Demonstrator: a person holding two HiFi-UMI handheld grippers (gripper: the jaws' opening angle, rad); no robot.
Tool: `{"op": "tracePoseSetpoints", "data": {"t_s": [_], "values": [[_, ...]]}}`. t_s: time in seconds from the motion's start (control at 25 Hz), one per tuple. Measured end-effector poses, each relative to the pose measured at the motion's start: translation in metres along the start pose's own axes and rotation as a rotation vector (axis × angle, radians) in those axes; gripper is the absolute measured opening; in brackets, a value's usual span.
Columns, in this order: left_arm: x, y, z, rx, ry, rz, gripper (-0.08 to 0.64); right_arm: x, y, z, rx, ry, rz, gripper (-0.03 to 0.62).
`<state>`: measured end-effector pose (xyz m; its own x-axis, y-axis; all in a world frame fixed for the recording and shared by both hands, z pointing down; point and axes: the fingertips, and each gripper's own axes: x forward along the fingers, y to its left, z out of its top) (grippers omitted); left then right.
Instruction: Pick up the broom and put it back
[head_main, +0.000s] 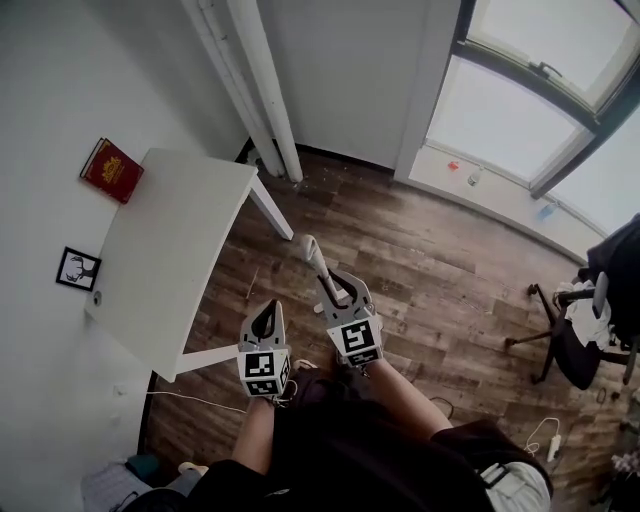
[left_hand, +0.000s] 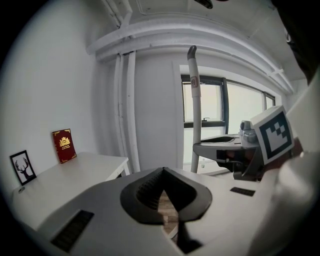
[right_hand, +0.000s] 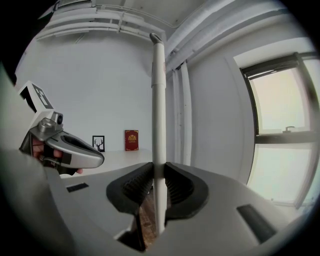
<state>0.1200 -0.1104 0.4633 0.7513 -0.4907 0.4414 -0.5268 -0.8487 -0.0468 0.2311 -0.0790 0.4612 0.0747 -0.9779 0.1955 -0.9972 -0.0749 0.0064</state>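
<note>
Right gripper (right_hand: 158, 167) is clamping the broom (right_hand: 158, 100) by its pale handle, with the pads pressing on both sides. The handle is standing upright between the jaws and reaching well above them. In the head view the broom is poking out past the right gripper's tips, toward the pipes (head_main: 262, 90). Its head is not showing, as it is hidden below the hands and body.

Left gripper (left_hand: 163, 172) is clenched on nothing. Its jaw tips are meeting and only floor (head_main: 420, 270) is showing through the gap behind them. It is hanging just beside the right gripper, on the table side and a bit nearer the person.

White table (head_main: 170, 250) is standing along the left wall (head_main: 50, 100), with its near corner close to the left gripper. Its far leg is slanting down to the floor between the grippers and the pipes, left of the broom. Red book (head_main: 112, 170) is leaning on the wall at the table's far end. A framed deer picture (head_main: 78, 268) is propped further along the same edge. The two white pipes are running up the corner ahead, with pale specks lying on the floor by their foot.

Window (head_main: 530, 110) is filling the right side ahead, and the small items on its sill are too small to tell. Chair (head_main: 560, 345) with dark cloth over it is standing well apart to the right. Thin cable (head_main: 190, 400) is trailing on the floor by the table's near end.
</note>
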Motion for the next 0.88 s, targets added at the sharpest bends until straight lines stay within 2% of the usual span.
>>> {"op": "tracePoseSetpoints", "data": {"t_s": [0.4,0.56,0.88], "values": [[0.055,0.014,0.002,-0.024,0.017,-0.048,0.000,0.043,-0.038,-0.015,-0.043,0.057,-0.029,0.091],[0.080,0.039,0.002,-0.038,0.020,-0.043,0.000,0.072,-0.042,-0.036,-0.053,0.114,-0.017,0.091],[0.117,0.091,-0.001,-0.103,0.034,-0.057,0.000,0.129,-0.066,-0.047,-0.006,0.181,-0.095,0.091]]}}
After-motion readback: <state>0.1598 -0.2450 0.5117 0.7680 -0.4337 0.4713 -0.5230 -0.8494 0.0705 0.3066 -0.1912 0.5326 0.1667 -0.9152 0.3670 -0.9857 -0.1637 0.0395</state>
